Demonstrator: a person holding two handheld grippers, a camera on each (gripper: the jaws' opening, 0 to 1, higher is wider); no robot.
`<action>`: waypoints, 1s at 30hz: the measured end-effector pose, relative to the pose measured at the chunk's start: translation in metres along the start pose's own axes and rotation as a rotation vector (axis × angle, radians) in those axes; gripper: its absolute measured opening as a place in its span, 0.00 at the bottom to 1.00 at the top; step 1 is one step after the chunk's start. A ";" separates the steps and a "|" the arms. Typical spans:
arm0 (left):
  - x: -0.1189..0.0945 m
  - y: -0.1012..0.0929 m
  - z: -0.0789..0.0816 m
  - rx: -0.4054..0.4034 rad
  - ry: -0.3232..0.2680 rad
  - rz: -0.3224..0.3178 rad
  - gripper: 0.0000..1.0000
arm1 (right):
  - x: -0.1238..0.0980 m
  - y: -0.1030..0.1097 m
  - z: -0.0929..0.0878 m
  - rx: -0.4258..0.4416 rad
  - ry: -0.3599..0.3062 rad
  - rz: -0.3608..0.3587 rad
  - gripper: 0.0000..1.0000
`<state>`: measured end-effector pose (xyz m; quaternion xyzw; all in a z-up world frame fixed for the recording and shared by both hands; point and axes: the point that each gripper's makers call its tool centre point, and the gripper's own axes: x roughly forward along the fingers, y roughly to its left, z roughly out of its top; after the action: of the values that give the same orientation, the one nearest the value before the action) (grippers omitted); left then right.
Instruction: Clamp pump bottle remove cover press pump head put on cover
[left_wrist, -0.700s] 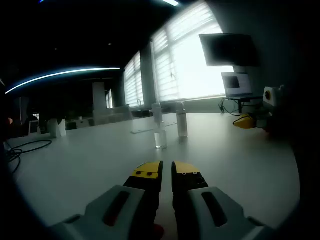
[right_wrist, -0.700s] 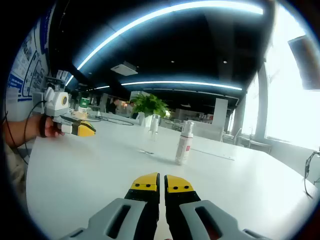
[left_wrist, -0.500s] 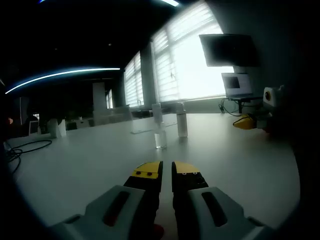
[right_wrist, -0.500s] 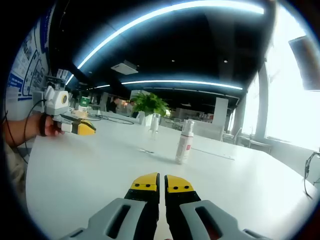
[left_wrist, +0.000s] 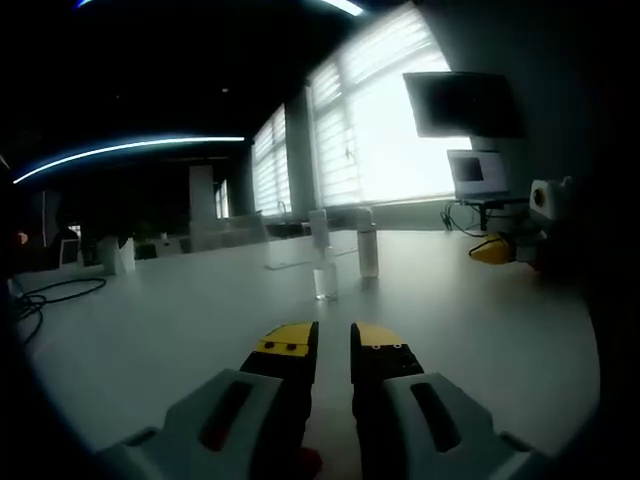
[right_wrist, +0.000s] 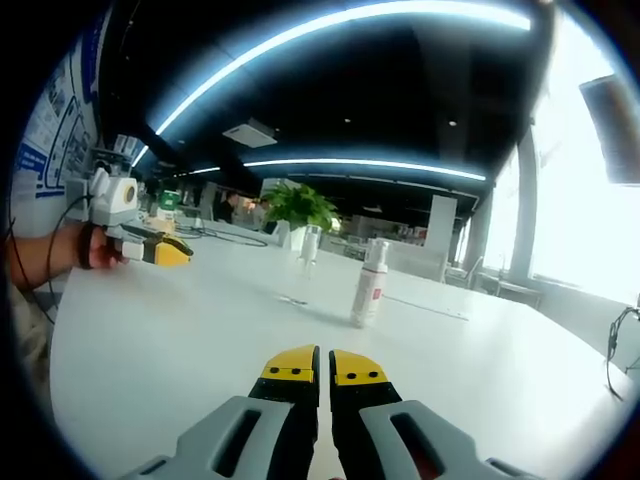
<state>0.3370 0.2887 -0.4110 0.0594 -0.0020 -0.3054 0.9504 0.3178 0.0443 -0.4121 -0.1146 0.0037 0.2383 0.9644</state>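
Bright slatted windows (left_wrist: 380, 130) and a dark wall screen (left_wrist: 462, 102) back a wide pale table (left_wrist: 180, 320) in the left gripper view. Two bottles stand near the table's middle: a clear one (left_wrist: 322, 262) with a pale cap nearer the camera, its contents too dim to make out, and a white pump bottle (left_wrist: 368, 243) just beside and behind it. The left gripper (left_wrist: 333, 341) juts in low over the table, well short of both bottles, its yellow-tipped jaws a narrow slit apart and gripping nothing. At the right edge the other gripper's yellow tip (left_wrist: 492, 250) shows above the table, and a laptop (left_wrist: 478, 172) sits behind it. A dark cable (left_wrist: 45, 295) curls on the far left.

Curved ceiling light strips (right_wrist: 330, 30) arc over the same table (right_wrist: 160, 350) in the right gripper view. The pump bottle (right_wrist: 369, 285) stands upright ahead, the clear bottle (right_wrist: 309, 247) farther back, a potted plant (right_wrist: 298, 210) behind them. The right gripper (right_wrist: 324, 368) rests low, jaws drawn nearly together on nothing, well apart from the bottles. At left, a person's hand (right_wrist: 95, 250) holds the left gripper level above the table.
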 end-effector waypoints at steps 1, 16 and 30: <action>0.000 0.000 0.000 0.002 0.001 -0.001 0.06 | 0.000 0.000 0.000 -0.001 0.000 0.000 0.00; 0.000 -0.001 0.000 0.001 0.000 0.000 0.07 | 0.001 0.001 -0.001 -0.004 0.002 0.005 0.00; 0.000 -0.001 -0.001 0.010 0.005 0.002 0.07 | 0.001 0.001 0.001 -0.008 -0.007 0.011 0.04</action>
<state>0.3368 0.2884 -0.4120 0.0647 -0.0010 -0.3045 0.9503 0.3177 0.0458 -0.4116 -0.1178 -0.0001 0.2441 0.9626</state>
